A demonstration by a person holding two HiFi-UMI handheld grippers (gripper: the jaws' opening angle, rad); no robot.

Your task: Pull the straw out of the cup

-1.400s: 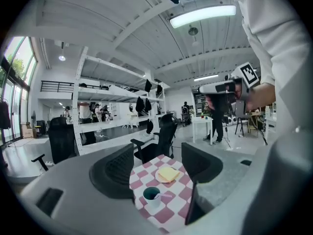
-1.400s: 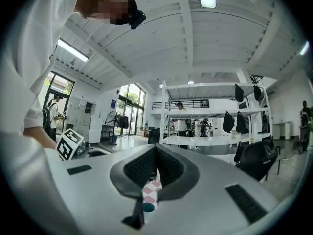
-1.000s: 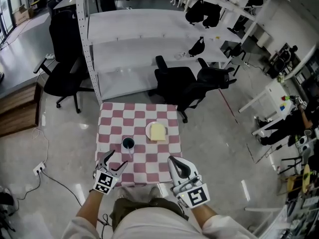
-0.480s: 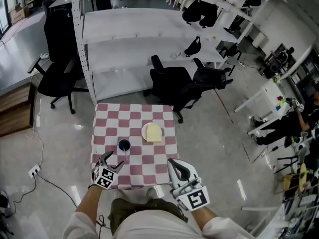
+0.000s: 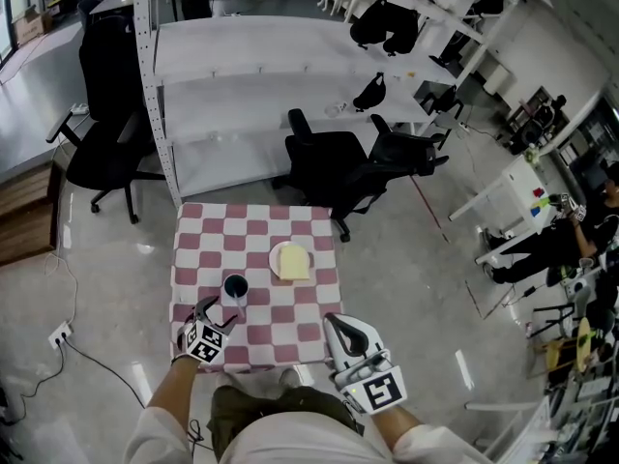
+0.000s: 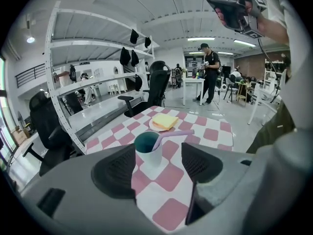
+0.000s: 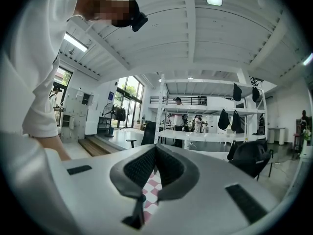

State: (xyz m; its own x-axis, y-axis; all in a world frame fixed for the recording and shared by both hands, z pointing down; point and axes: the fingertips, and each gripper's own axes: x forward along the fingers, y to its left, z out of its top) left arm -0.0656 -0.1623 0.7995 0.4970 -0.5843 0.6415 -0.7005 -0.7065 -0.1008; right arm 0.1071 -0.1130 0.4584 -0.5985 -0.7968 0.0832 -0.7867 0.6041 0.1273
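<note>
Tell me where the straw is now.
In the left gripper view the straw leans rightward out of the cup, just ahead of the open left gripper, on the table's near left, with the plate behind it.

Small table, red-white checked cloth [image 5: 288, 309]. White plate [image 5: 273, 257] near middle, flat yellow item [image 5: 296, 265] on it. Black office chairs [image 5: 329, 167] just beyond far edge, another [image 5: 97, 129] at left. White metal shelving [image 5: 242, 66] behind, black bags [image 5: 368, 92] on it.

lower end of straw [image 6: 171, 134] inside cup [image 6: 149, 157]
</note>
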